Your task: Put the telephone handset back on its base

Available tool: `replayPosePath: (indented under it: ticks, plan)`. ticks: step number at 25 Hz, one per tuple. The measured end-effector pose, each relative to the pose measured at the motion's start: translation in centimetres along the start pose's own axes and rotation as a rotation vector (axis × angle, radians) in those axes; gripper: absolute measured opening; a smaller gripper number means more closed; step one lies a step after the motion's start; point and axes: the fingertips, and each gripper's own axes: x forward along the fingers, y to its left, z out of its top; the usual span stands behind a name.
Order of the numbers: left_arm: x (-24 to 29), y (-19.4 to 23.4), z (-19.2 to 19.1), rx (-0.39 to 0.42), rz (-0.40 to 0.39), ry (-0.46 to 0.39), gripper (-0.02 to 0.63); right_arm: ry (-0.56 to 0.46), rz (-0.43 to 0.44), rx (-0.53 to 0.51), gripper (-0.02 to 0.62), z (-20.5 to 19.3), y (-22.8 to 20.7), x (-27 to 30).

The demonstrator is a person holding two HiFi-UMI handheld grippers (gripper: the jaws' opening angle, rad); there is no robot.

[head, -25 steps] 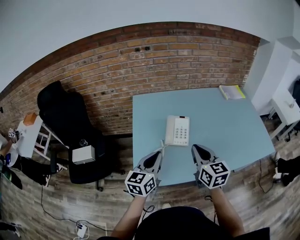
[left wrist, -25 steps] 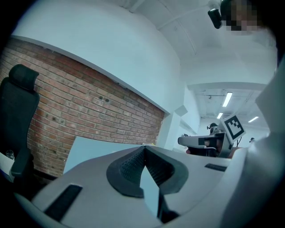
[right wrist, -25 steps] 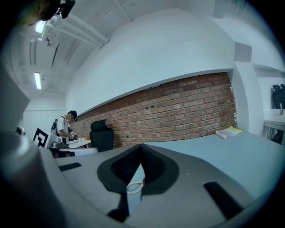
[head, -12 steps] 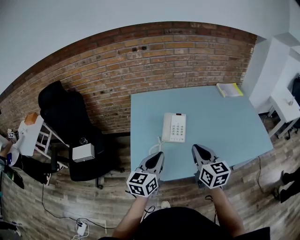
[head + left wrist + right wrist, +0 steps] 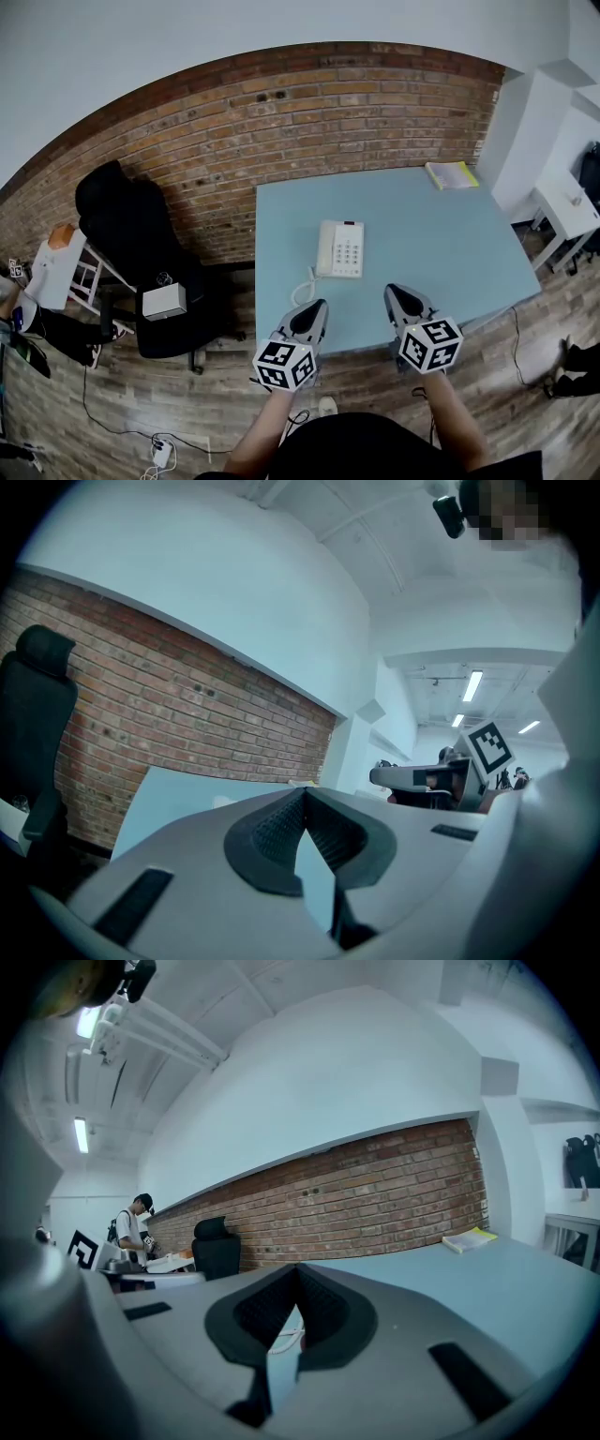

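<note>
A white telephone (image 5: 340, 249) with a keypad stands in the middle of the light blue table (image 5: 441, 253). Its handset (image 5: 325, 248) lies along the left side of the base. The coiled cord (image 5: 302, 286) runs off towards the table's near left edge and also shows past the jaws in the right gripper view as the cord (image 5: 286, 1338). My left gripper (image 5: 317, 307) and right gripper (image 5: 395, 292) hover over the near edge, short of the phone. Each is shut with nothing between its jaws, as seen at the left gripper (image 5: 302, 794) and right gripper (image 5: 298, 1269).
A yellow-green book (image 5: 451, 174) lies at the table's far right corner. A black office chair (image 5: 141, 244) with a white box (image 5: 164, 302) on its seat stands left of the table. A brick wall runs behind. A white side table (image 5: 567, 206) stands at the right.
Both grippers have drawn back from the phone towards the table's near edge. The gap between their tips and the phone has grown. The jaws stay shut.
</note>
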Motion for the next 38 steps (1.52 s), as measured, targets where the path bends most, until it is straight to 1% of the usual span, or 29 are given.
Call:
replayPosePath:
  ticks: [3,11,19,27,32,38]
  plan:
    - [-0.3,-0.4,0.0,-0.013,0.010,-0.004,0.009,0.008,0.005,0.001,0.008,-0.2,-0.1,-0.4]
    - [-1.4,-1.8,-0.7,-0.012,0.026,-0.001,0.009,0.011,0.017,-0.007,0.008,-0.6,0.2,-2.0]
    - [-2.5,-3.5,-1.0,0.008,0.044,-0.002,0.009,0.003,0.036,-0.018,0.008,-0.9,0.6,-4.3]
    - [-4.4,-5.5,-1.9,0.013,0.062,-0.004,0.009,-0.017,0.067,-0.032,0.008,-1.3,2.1,-6.7]
    - [-5.4,-6.9,-2.1,0.025,0.068,-0.004,0.009,-0.024,0.076,-0.027,0.008,-1.5,2.4,-8.3]
    - [-6.8,-8.5,-3.1,0.019,0.072,0.003,0.009,-0.025,0.091,-0.015,0.008,-2.5,3.5,-10.2]
